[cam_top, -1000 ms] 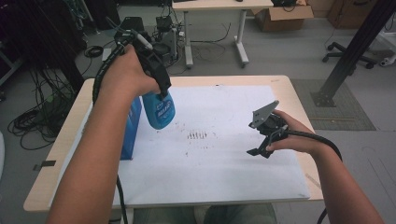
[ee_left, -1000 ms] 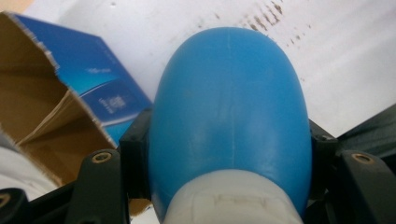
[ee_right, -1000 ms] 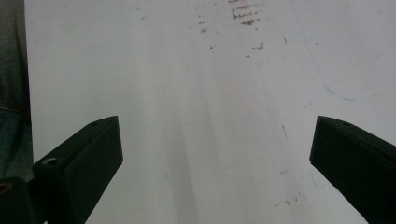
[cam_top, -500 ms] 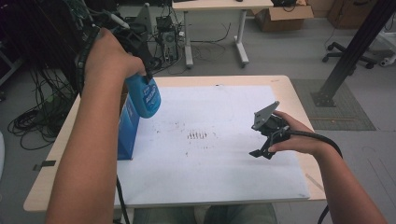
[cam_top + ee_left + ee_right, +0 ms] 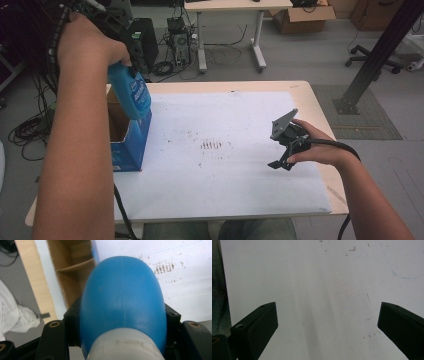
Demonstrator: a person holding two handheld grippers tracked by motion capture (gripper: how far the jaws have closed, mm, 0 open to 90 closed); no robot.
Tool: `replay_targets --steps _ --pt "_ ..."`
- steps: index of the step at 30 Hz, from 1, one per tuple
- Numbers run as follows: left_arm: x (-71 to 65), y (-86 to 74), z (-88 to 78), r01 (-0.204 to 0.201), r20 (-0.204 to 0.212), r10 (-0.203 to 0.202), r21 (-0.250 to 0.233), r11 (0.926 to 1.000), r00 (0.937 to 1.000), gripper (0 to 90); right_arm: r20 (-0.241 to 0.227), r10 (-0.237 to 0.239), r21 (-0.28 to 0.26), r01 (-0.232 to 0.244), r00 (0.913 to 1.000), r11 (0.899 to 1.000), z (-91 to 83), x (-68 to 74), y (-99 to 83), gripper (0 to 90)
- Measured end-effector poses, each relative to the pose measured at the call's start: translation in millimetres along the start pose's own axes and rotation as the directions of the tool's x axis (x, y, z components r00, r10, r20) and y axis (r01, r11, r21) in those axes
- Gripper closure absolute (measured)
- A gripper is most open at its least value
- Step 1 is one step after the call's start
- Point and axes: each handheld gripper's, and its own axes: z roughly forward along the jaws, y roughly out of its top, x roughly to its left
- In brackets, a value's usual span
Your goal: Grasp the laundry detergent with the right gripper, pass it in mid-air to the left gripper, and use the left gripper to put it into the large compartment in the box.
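Blue bottle [image 5: 131,91], clamped in the left gripper [image 5: 122,322], has risen and moved farther left since the earlier frames; it now hangs above the open blue carton [image 5: 127,142] at the table's [image 5: 235,86] left edge. Right gripper [image 5: 286,145] stays over the white sheet [image 5: 225,180], jaws wide and empty.

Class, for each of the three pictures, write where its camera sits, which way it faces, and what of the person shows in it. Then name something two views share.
High view: above the person's side, facing forward and down on the white sheet; both forearms show, left gripper and right gripper.
Left gripper view: rides the left gripper, looking along its jaws, which clamp the blue bottle, down at the open cardboard box.
Right gripper view: rides the right gripper, facing down between open jaws at the sheet.
Shared: the bottle, box and sheet's dark marks appear in high and left gripper views.
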Motion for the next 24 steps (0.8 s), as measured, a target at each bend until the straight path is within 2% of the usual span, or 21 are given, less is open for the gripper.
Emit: replay_targets --steps 2,3,5,14,15,20,24 --pt "3.6 -0.4 0.2 0.010 -0.002 -0.010 0.004 0.9999 0.9999 38.2 0.001 0.000 0.003 0.000 1.0000 1.000 -0.8 -0.1 -0.1 2.9" --pt "10.4 -1.2 1.1 0.031 -0.007 -0.031 0.014 0.9994 0.9995 38.2 0.001 0.000 0.003 0.000 1.0000 1.000 -1.5 -0.2 0.0 2.9" --pt "16.3 -2.0 2.4 0.047 -0.015 -0.047 0.020 0.9987 0.9988 38.2 0.002 0.002 0.000 -0.002 1.0000 1.000 -2.5 -0.3 0.0 2.9" --pt "37.8 -5.1 7.7 0.091 -0.019 -0.090 0.031 0.9954 0.9958 38.2 -0.002 0.013 0.003 -0.013 0.9999 1.000 -1.1 -0.5 -1.0 2.9" --pt "43.1 -6.1 9.4 0.107 -0.020 -0.107 0.031 0.9938 0.9941 38.2 -0.003 0.011 0.001 -0.011 0.9999 1.000 -0.2 -0.6 -0.8 3.0" --pt "52.1 -7.0 13.7 0.119 -0.029 -0.118 0.039 0.9921 0.9926 38.2 -0.003 0.014 0.000 -0.014 0.9999 1.000 -0.9 -1.3 0.3 2.9" --pt "58.8 -7.1 24.3 0.128 -0.028 -0.127 0.047 0.9907 0.9916 38.2 -0.002 0.015 0.001 -0.015 0.9999 1.000 -2.0 -2.6 1.8 2.9"
